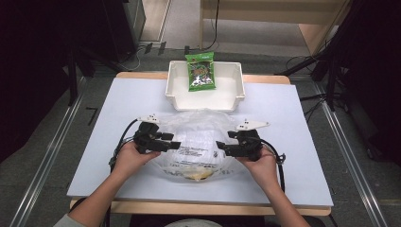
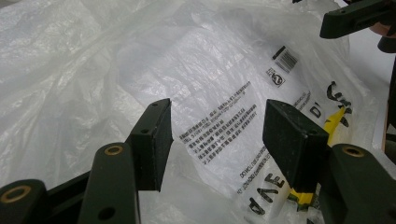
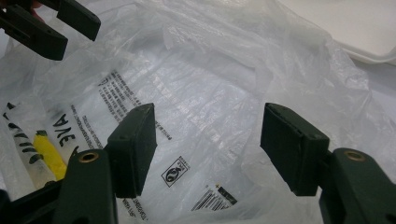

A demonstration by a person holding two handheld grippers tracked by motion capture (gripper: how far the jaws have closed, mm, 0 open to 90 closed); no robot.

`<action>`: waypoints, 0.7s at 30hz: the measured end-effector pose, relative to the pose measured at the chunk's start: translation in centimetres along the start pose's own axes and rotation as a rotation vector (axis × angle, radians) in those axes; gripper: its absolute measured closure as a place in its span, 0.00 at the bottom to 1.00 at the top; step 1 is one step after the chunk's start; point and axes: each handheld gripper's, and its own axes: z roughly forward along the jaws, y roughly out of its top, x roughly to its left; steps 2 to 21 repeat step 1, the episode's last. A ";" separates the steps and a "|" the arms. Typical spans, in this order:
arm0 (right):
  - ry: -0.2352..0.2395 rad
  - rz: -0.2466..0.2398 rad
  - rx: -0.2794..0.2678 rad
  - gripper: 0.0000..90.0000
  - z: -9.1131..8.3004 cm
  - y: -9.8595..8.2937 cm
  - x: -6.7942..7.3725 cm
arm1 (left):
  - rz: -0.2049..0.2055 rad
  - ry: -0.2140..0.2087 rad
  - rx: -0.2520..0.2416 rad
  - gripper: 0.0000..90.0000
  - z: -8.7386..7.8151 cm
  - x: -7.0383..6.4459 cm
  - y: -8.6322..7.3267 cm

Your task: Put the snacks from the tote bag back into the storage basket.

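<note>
a crumpled translucent white plastic bag with black print (image 1: 201, 142) lies between the left gripper (image 1: 174, 145) and right gripper (image 1: 222, 147), both with jaws spread and nothing held. the likely step is pinching the bag's film on each side: close each on a loose fold just ahead, not the flat printed panel. beyond them, a green snack packet (image 1: 200, 71) rests in a white plastic tray (image 1: 236, 90).

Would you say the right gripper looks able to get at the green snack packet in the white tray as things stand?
Probably yes: the snack packet lies uncovered in the open tray, and the right gripper is open. It would just have to pass over the plastic bag.
</note>
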 end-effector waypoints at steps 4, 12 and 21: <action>0.002 0.000 0.001 0.41 0.0 0.0 0.0 | 0.000 0.000 0.000 0.48 0.0 0.0 0.0; 0.002 0.000 0.001 0.41 0.0 0.0 0.0 | 0.000 0.000 0.000 0.48 0.0 0.0 0.0; 0.002 0.000 0.001 0.41 0.0 0.0 0.0 | 0.000 0.000 0.000 0.48 0.0 0.0 0.0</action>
